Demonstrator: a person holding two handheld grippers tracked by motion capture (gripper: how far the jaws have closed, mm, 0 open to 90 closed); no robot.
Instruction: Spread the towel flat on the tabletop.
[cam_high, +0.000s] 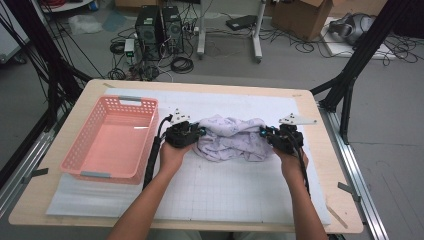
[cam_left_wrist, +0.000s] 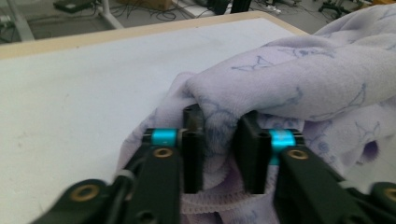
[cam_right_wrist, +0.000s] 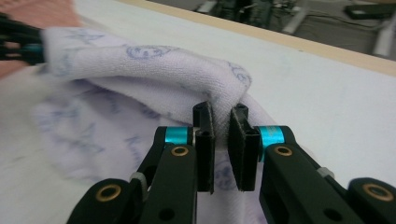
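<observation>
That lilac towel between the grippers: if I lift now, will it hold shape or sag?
Probably sag: the towel lies crumpled in soft folds and droops between the left gripper and right gripper. Its looped pile looks grippy, so slipping seems unlikely on the right; the left jaws stand wider and may lose it.

The towel (cam_high: 231, 138) is looking like soft, matt terry cloth, pale lilac with faint prints. At nine o'clock from it, the pink basket (cam_high: 111, 140) is showing as smooth, slightly glossy perforated plastic. The table (cam_high: 190, 225) is showing a pale matt wood edge under a white matt gridded mat (cam_high: 225, 190).
</observation>
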